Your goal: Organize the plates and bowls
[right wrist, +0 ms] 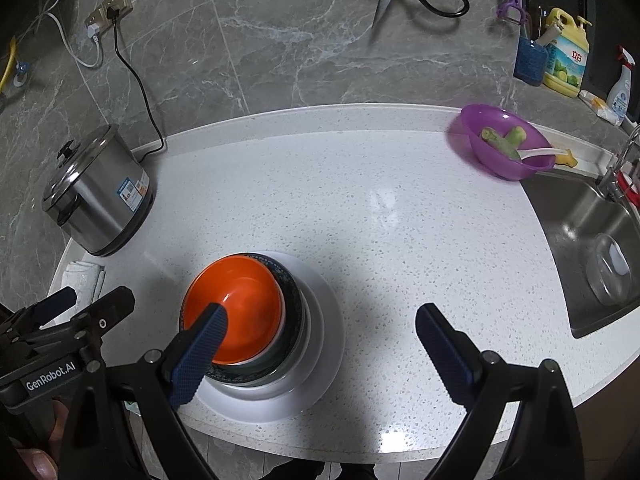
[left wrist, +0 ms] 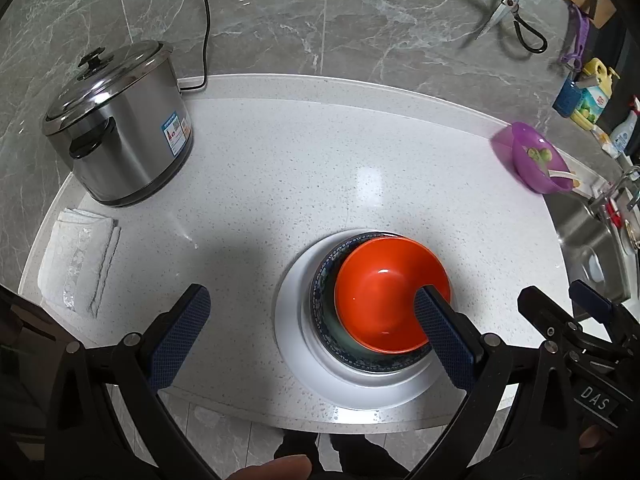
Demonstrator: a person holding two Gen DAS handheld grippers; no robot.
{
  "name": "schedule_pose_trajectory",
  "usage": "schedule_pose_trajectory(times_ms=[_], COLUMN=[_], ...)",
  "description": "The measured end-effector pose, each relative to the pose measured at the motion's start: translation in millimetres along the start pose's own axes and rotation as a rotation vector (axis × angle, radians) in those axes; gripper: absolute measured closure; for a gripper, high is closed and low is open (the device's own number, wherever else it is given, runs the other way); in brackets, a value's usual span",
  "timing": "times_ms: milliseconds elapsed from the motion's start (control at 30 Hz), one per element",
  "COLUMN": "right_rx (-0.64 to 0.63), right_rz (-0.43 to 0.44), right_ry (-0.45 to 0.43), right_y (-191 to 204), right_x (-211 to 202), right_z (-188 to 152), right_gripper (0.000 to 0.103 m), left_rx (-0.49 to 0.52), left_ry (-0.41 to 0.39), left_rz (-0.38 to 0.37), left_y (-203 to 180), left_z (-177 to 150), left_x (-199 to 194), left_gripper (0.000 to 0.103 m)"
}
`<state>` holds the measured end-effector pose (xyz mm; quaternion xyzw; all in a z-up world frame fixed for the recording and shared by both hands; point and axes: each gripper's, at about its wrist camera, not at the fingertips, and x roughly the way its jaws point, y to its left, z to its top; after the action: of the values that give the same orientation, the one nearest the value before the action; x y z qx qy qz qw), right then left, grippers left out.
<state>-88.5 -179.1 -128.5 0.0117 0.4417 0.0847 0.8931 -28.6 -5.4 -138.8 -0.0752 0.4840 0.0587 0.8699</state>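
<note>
An orange bowl (left wrist: 384, 292) (right wrist: 240, 312) sits nested in a dark blue patterned bowl (left wrist: 322, 280) (right wrist: 290, 292), which rests on a white plate (left wrist: 292, 332) (right wrist: 324, 332) near the counter's front edge. My left gripper (left wrist: 311, 293) (right wrist: 88, 298) is open; its right finger (left wrist: 440, 328) overlaps the orange bowl's near rim in the left wrist view. My right gripper (right wrist: 322, 314) (left wrist: 560, 294) is open too, and its left finger (right wrist: 200, 344) crosses the same bowl. Neither holds anything. A purple bowl (left wrist: 532, 160) (right wrist: 504, 144) with green pieces and a white spoon stands at the far right.
A steel lidded cooker (left wrist: 116, 124) (right wrist: 96, 196) stands far left, its cord running up the wall. A folded cloth (left wrist: 76, 256) (right wrist: 84, 276) lies in front of it. The sink (left wrist: 592, 248) (right wrist: 580, 240) is at the right, with bottles behind it. Scissors (left wrist: 508, 4) hang on the wall.
</note>
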Motion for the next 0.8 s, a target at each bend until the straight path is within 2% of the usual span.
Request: schedule_pose_trajectory(times_ms=[800], right_rx=[-0.006], right_rz=[0.001], right_ry=[0.005], right_y=[0.7], right_x=[3.4], right_z=[1.8], right_gripper=[0.006], left_rx=[-0.005], left_ry=[-0.002], left_rz=[0.017], left_y=[-1.4], left_z=[-0.7], left_x=[1.8], left_gripper=[0.001])
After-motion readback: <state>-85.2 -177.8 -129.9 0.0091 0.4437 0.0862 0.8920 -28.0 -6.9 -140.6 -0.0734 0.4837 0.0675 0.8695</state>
